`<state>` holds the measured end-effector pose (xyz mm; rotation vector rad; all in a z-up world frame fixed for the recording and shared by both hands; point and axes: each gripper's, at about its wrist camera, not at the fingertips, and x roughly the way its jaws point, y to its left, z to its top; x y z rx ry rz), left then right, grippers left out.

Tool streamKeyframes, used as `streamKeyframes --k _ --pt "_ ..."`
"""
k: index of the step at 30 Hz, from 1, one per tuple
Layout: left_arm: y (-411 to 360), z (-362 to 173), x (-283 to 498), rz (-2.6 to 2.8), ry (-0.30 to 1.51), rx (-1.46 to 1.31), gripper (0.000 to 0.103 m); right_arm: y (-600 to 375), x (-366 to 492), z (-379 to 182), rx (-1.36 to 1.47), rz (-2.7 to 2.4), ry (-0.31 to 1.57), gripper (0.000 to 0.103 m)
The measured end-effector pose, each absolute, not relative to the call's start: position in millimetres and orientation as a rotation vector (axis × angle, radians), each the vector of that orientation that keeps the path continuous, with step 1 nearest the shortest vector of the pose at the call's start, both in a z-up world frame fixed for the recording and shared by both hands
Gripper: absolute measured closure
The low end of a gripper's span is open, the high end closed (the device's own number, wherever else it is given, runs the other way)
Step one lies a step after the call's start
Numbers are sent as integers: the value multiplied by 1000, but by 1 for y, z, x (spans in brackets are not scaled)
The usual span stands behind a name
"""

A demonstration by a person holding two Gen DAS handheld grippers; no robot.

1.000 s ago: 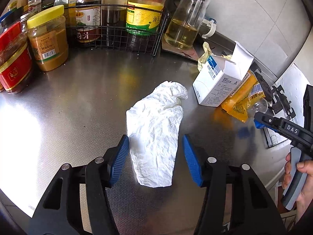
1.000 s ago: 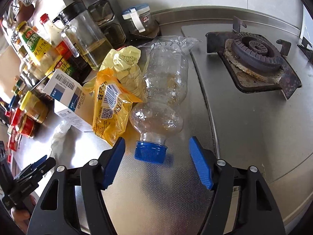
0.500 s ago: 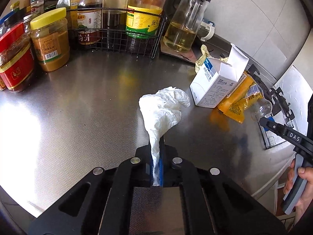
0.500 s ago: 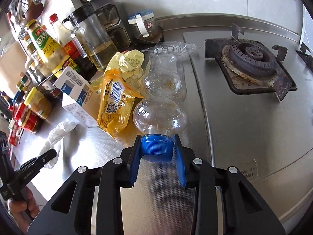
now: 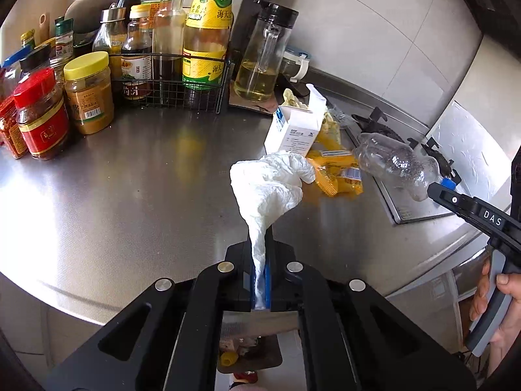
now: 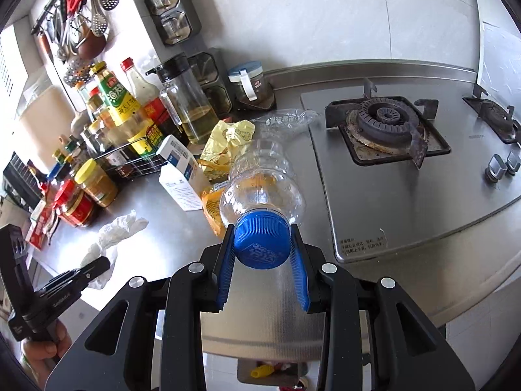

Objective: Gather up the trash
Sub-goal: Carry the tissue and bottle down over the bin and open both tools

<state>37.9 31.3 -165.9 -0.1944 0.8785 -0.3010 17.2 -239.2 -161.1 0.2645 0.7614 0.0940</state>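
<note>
In the left wrist view, the left gripper [image 5: 260, 280] has its jaws pinched tight on the narrow tail of a crumpled white paper tissue [image 5: 270, 185], whose bulk fans out above the stainless steel counter [image 5: 130, 189], just in front of the open white and blue cardboard box [image 5: 294, 130]; gripping one end lets the soft sheet hang free, probably so it can be carried to a bin. Right of that box, the right gripper [image 5: 439, 189] holds a clear crushed plastic bottle [image 5: 397, 166] by its cap, above the yellow snack wrapper [image 5: 335, 176] lying against the box. In the right wrist view, the right gripper [image 6: 263, 254] has its jaws closed on the bottle's blue ribbed cap [image 6: 262, 244], the stiffest part to clamp, and the bottle [image 6: 260, 185] juts out just right of the box [image 6: 182, 179]. The left gripper [image 6: 94, 268] and tissue [image 6: 114, 231] sit well left of the box. Box, wrapper and a crumpled yellow bag [image 6: 228, 140] behind it look like trash not yet collected.
</note>
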Motion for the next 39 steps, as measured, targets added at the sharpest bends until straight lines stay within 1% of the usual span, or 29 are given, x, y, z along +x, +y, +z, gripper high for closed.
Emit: streamKeyframes --k 11,15,19,27,31,39 --pt "24 -147 -53 -399 874 -178 101 -214 -77 -148 272 119 738 70" --pt "23 -152 -81 -420 896 -179 101 -201 -111 -150 275 147 750 70" --pt "22 -167 -105 -437 927 -167 101 -192 -137 -165 285 166 798 70" --pt "20 -221 -135 -450 1061 -162 101 -181 -162 -223 298 165 954 70" --pt "16 -259 -140 -442 1139 -150 101 -177 -159 -261 305 159 1038 70" --pt "12 -353 -126 -392 1300 -170 101 -169 -128 -354 339 127 1217 70"
